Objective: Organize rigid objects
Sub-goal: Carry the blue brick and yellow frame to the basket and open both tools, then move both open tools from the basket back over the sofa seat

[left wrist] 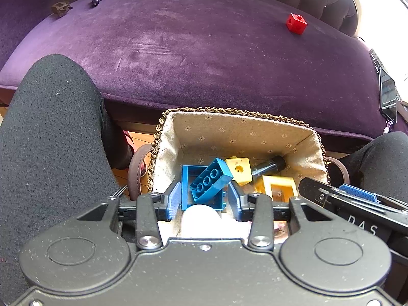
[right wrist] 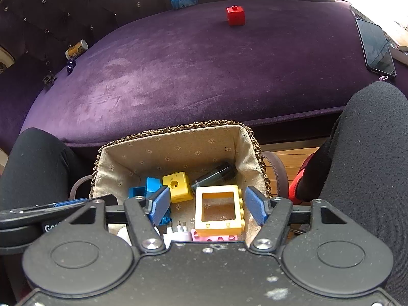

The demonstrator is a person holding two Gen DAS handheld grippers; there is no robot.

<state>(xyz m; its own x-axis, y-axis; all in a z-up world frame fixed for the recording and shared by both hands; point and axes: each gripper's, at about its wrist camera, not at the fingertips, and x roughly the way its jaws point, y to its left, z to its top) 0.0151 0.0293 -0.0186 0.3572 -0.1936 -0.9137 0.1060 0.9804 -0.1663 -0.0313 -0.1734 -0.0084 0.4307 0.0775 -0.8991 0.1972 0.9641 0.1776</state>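
Note:
My left gripper [left wrist: 205, 200] hangs open over the lined wicker basket [left wrist: 229, 111]. A blue brick [left wrist: 211, 181] lies tilted between its pads, on a blue window frame [left wrist: 186, 186], and neither pad presses on it. My right gripper [right wrist: 207, 206] is open over the same basket [right wrist: 178, 130]. A yellow window frame [right wrist: 219, 209] sits between its fingers, with a clear gap on the left side. A yellow cube [right wrist: 178, 186], a dark cylinder [right wrist: 216, 174] and a pink brick [right wrist: 216, 237] also lie in the basket. On the purple sofa seat [right wrist: 204, 63] stands a red brick [right wrist: 236, 15].
Along the sofa's back lie a blue bottle [right wrist: 183, 0], a small yellow jar [right wrist: 76, 48], a purple piece [right wrist: 71, 65] and a brown piece [right wrist: 48, 79]. A phone [right wrist: 376, 48] rests at the seat's right end. The person's black-clad legs [right wrist: 369, 165] flank the basket.

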